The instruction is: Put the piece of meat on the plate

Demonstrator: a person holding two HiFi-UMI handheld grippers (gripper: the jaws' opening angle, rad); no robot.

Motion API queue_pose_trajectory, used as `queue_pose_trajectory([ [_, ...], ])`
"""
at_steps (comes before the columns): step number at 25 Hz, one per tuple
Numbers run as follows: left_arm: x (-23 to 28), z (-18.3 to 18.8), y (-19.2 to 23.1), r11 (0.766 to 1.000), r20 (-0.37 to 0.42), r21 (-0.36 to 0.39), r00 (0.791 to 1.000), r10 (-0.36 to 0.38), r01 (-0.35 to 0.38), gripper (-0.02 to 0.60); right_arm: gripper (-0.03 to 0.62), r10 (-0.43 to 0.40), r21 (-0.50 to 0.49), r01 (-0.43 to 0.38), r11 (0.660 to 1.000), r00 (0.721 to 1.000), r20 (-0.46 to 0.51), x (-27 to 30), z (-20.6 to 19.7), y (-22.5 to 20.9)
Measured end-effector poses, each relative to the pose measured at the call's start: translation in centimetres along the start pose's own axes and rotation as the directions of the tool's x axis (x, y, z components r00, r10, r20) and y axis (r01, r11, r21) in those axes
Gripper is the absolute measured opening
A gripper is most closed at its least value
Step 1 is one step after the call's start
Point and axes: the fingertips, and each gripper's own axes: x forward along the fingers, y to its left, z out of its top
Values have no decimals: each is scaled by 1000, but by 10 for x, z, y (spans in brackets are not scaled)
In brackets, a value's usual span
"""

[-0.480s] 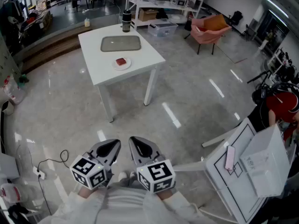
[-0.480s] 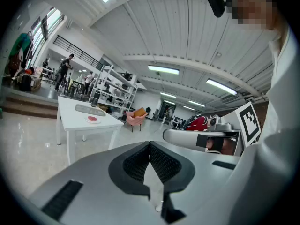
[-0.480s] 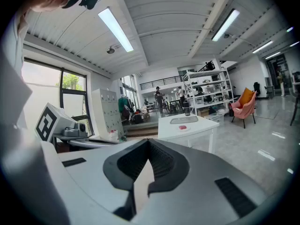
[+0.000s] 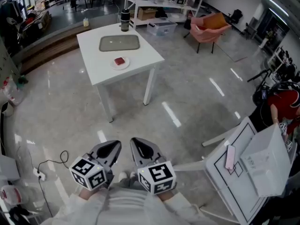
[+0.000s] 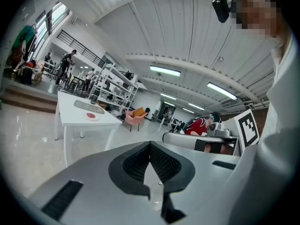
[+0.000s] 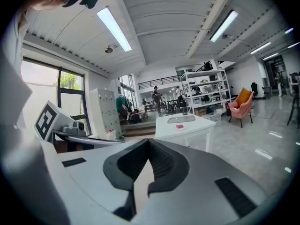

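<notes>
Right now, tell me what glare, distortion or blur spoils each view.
Head view: lamp glare streaks the glossy floor; white table is sharp. Left gripper view: fisheye curves the ceiling, corners black. Right gripper view: same black corners, ceiling lamp blown out.

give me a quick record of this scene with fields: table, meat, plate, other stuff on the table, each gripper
table: white table, across the floor from the person
meat: red piece of meat, lying on the plate
plate: small white plate, on the table's near half
tray: grey tray, beyond the plate
flask: dark flask, upright at the far edge
left gripper: left gripper, jaws together, empty, close to the body
right gripper: right gripper, jaws together, empty, beside the left
</notes>
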Motion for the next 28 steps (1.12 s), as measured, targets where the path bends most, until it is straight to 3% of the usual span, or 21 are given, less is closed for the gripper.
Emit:
queue_pose_trajectory([
  [17, 16, -3, 8, 999, -5, -19, 999, 33, -33, 9, 15, 44, 23, -44, 999, 999, -32, 6, -5, -16],
  [22, 24, -17, 2, 998, -18, -48, 999, 35, -36, 9, 15, 67, 5, -66, 998, 996, -58, 4, -14, -28],
  [28, 39, -34, 10, 996, -46, -77, 998, 45, -49, 9, 15, 82, 51, -78, 996, 993, -85, 11, -33, -41],
])
